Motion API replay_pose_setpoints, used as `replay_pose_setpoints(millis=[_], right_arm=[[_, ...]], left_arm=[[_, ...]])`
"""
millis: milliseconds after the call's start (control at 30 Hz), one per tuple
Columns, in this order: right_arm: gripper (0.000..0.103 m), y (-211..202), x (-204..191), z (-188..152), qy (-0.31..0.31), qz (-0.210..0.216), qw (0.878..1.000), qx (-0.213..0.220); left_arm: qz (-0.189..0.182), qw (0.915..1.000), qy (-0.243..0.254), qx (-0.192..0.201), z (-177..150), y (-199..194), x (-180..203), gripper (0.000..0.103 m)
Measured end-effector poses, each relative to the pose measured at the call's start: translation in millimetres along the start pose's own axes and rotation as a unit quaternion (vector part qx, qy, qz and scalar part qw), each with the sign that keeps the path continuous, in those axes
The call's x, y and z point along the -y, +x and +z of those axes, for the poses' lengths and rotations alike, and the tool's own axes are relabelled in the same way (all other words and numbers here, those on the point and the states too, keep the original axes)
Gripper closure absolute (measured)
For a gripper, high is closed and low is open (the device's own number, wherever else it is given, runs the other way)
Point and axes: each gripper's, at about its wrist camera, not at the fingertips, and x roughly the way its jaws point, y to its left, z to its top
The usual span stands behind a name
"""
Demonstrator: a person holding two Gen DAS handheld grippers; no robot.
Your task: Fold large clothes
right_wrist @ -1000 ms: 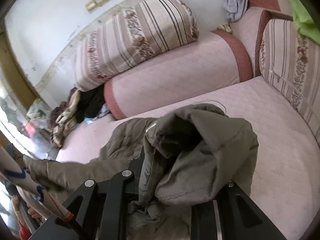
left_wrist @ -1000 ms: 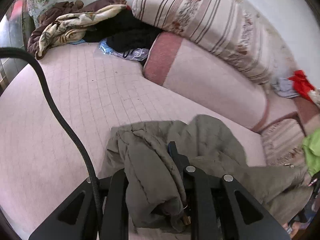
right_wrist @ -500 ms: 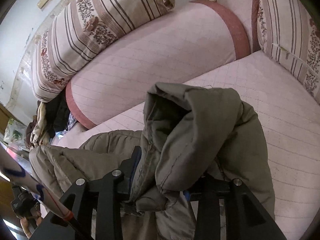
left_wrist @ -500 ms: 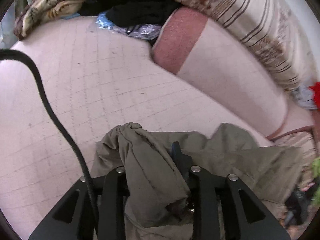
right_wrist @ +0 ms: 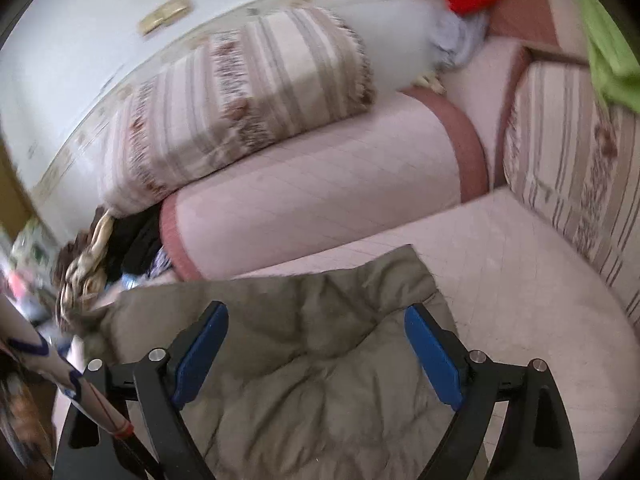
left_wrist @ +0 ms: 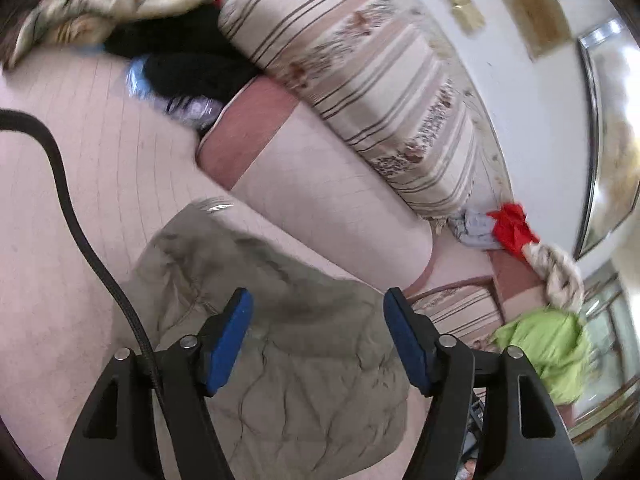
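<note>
Both grippers have let go of the jacket since half a second ago: then each was clamped on a bunch of its cloth, now it lies dropped on the sofa seat. The left gripper (left_wrist: 318,320) has its blue pads spread wide, nothing between them, above the jacket (left_wrist: 280,344), which lies crumpled at 6 o'clock in its view. A black cable (left_wrist: 68,216) curves in from 9 o'clock. A dark clothes pile (left_wrist: 184,64) sits at 11 o'clock and a striped cushion (left_wrist: 360,92) at 1 o'clock. The right gripper (right_wrist: 316,340) is likewise spread and empty over the jacket (right_wrist: 320,380), with a green cloth (right_wrist: 608,48) at 2 o'clock.
</note>
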Motion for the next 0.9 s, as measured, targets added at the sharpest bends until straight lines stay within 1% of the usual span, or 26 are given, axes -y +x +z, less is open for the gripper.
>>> replay_pose_setpoints(millis=[33, 67, 133, 167, 233, 300, 367, 467, 533, 633, 700, 833, 900], right_arm=[[0.014, -4, -11, -4, -0.017, 0.005, 1.0, -0.003], [0.02, -6, -21, -10, -0.033, 0.009, 0.999, -0.009], [0.027, -3, -42, -21, -0.061, 0.022, 0.997, -0.032], [0.034, 1, -53, -28, -0.073, 0.033, 0.996, -0.043], [0.038, 12, -73, -42, -0.096, 0.039, 0.993, -0.061], [0.038, 25, -86, -52, -0.106, 0.037, 0.991, -0.069], [0.038, 44, -101, -59, -0.113, 0.033, 0.99, -0.078], [0.038, 78, -120, -62, -0.122, 0.006, 0.989, -0.081], [0.038, 106, -127, -61, -0.129, -0.025, 0.988, -0.087], [0.038, 141, -123, -57, -0.128, -0.056, 0.985, -0.1], [0.038, 164, -117, -54, -0.11, -0.073, 0.984, -0.116], [0.033, 203, -104, -51, -0.09, -0.085, 0.984, -0.127], [0.032, 215, -99, -52, -0.084, -0.087, 0.985, -0.126]], left_arm=[[0.02, 0.9995, 0.024, 0.005, -5, -7, 13, 0.034], [0.041, 0.9981, 0.044, 0.01, -10, -11, 22, 0.033], [0.093, 0.9909, 0.095, 0.022, -28, -22, 39, 0.033], [0.11, 0.9873, 0.111, 0.028, -36, -25, 42, 0.032], [0.149, 0.9776, 0.143, 0.04, -59, -31, 43, 0.031], [0.175, 0.9709, 0.157, 0.045, -80, -32, 36, 0.031], [0.192, 0.9668, 0.162, 0.045, -98, -30, 21, 0.031], [0.216, 0.9628, 0.158, 0.034, -117, -19, -7, 0.031], [0.224, 0.9622, 0.153, 0.022, -123, -10, -25, 0.031], [0.233, 0.9609, 0.149, 0.014, -124, -1, -45, 0.031], [0.238, 0.9606, 0.142, 0.015, -120, 0, -56, 0.031], [0.244, 0.9611, 0.128, 0.016, -111, 4, -74, 0.031], [0.247, 0.9612, 0.122, 0.012, -109, 6, -83, 0.031]])
